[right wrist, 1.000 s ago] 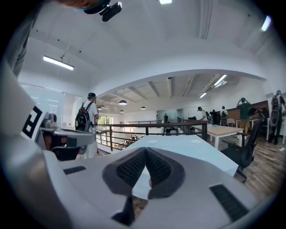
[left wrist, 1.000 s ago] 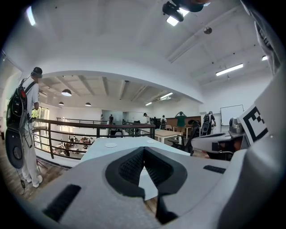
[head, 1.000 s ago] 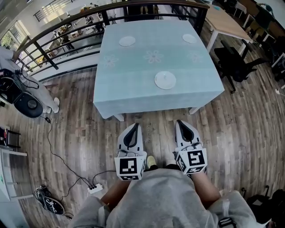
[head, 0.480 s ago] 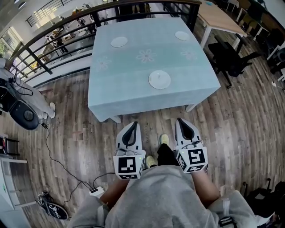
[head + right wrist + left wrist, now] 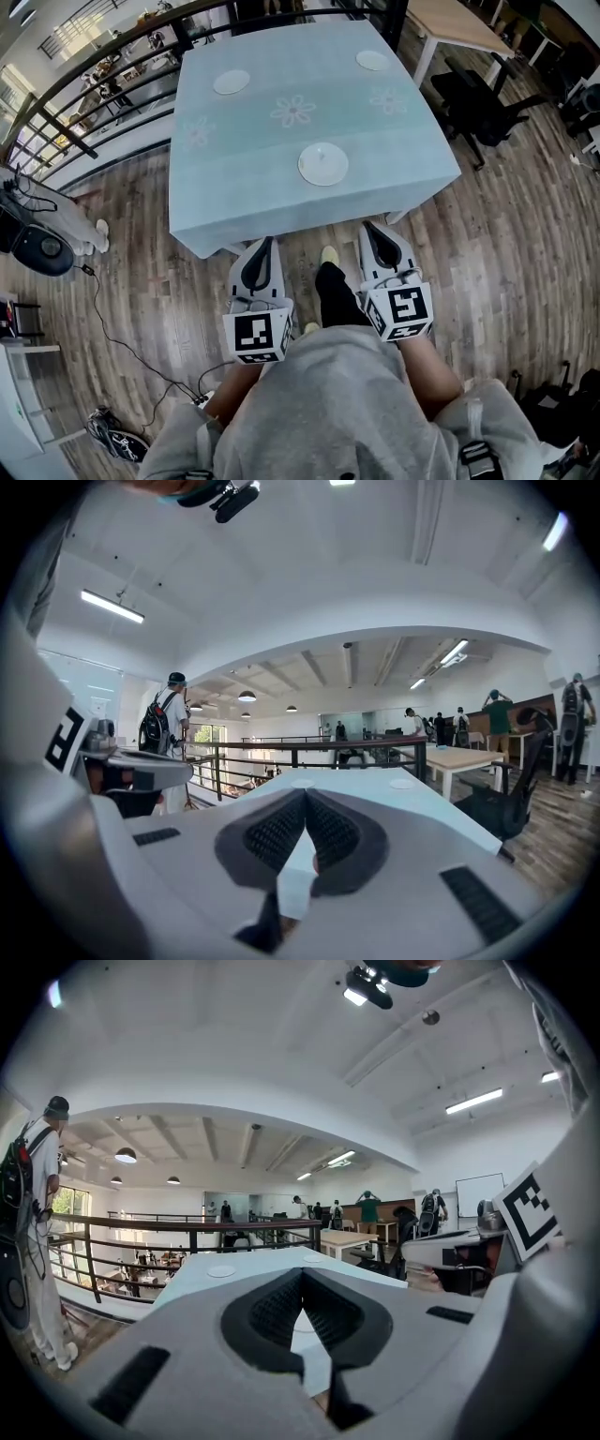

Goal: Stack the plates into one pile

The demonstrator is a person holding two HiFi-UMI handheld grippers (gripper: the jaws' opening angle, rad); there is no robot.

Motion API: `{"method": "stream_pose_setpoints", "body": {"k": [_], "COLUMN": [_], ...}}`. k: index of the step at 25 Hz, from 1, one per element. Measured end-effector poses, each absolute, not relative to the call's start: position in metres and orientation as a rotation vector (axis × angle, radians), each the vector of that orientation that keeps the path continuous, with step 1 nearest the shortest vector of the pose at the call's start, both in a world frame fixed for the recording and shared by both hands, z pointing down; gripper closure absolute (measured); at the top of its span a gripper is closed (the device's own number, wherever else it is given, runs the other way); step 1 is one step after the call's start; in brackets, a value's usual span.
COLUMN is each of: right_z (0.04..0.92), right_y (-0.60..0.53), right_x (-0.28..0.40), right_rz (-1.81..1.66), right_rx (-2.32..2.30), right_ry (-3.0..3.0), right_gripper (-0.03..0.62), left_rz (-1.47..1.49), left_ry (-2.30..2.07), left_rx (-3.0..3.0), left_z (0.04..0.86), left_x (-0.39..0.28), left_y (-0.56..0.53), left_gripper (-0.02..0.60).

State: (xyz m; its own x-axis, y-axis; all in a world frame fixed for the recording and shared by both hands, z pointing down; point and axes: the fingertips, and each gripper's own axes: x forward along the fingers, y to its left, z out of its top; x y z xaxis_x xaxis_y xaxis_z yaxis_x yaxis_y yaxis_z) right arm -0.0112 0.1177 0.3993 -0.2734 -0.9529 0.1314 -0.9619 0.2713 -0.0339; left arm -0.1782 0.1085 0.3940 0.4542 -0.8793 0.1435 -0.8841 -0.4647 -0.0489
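Note:
Three white plates lie apart on the light blue tablecloth (image 5: 234, 187): a near plate (image 5: 323, 163), a far-left plate (image 5: 231, 82) and a far-right plate (image 5: 372, 60). My left gripper (image 5: 264, 242) and right gripper (image 5: 372, 228) are held side by side over the floor, just short of the table's near edge. Both point at the table, shut and empty. In the left gripper view the shut jaws of the left gripper (image 5: 302, 1275) frame the far-left plate (image 5: 221, 1271). The right gripper (image 5: 306, 795) looks toward the far plates (image 5: 401, 784).
A black railing (image 5: 84, 70) runs behind and left of the table. A wooden table (image 5: 459, 23) and a black chair (image 5: 473, 98) stand at the right. A cable (image 5: 112, 314) and shoes (image 5: 117, 439) lie on the floor at left. A person with a backpack (image 5: 164, 733) stands at left.
Both grippers have moved forward with the person, from well short of the table to its near edge. The table now sits closer and lower in the head view. Jaws stay shut.

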Motion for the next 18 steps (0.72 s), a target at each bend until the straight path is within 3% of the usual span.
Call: {"method": "stream_pose_setpoints", "body": {"k": [18], "right_z": [0.403], "right_y": [-0.046], "right_x": [0.02], "right_rz": [0.205], "right_rx": [1.841], "right_ry": [-2.419], "right_gripper": [0.568], "left_rz": [0.29], "left_ry": [-1.624], "left_rx": [2.609], "left_z": [0.405], "left_x": [-0.165], "left_y": [-0.048], "left_gripper": [0.565]}}
